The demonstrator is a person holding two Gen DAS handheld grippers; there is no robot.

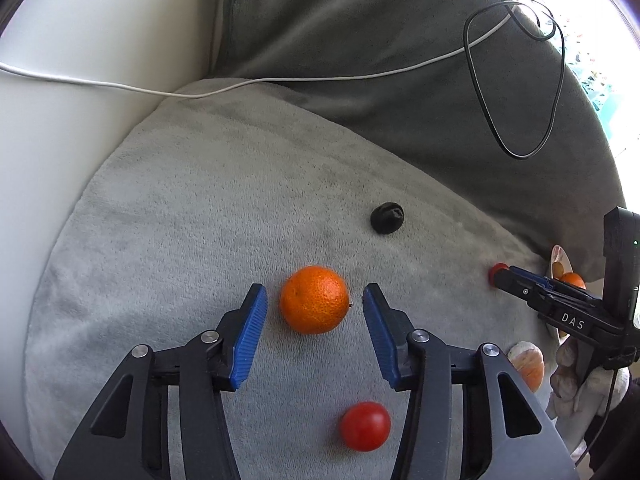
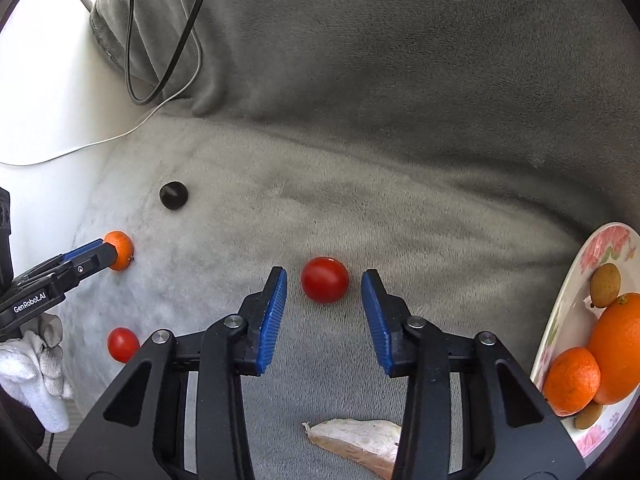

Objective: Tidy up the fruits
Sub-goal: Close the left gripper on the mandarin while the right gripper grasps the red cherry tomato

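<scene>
A mandarin [image 1: 314,300] lies on the grey plush cushion [image 1: 180,208], between the open blue pads of my left gripper [image 1: 315,298], not touched. It also shows in the right wrist view [image 2: 119,255]. A red tomato [image 2: 324,279] lies between the open pads of my right gripper [image 2: 324,286], apart from both. A second tomato [image 1: 365,426] lies under my left gripper, also seen in the right wrist view [image 2: 122,344]. A dark round fruit [image 1: 386,218] lies further back. A flowered plate [image 2: 568,320] at the right holds an orange [image 2: 618,348], a mandarin [image 2: 572,380] and small yellow-brown fruits [image 2: 605,285].
A peeled mandarin [image 1: 528,364] lies by the right gripper's handle. A piece of peel [image 2: 356,442] lies near the front. White [image 1: 280,80] and black [image 1: 516,80] cables run over the dark grey back cushion [image 1: 360,40]. A white armrest [image 1: 60,120] bounds the left.
</scene>
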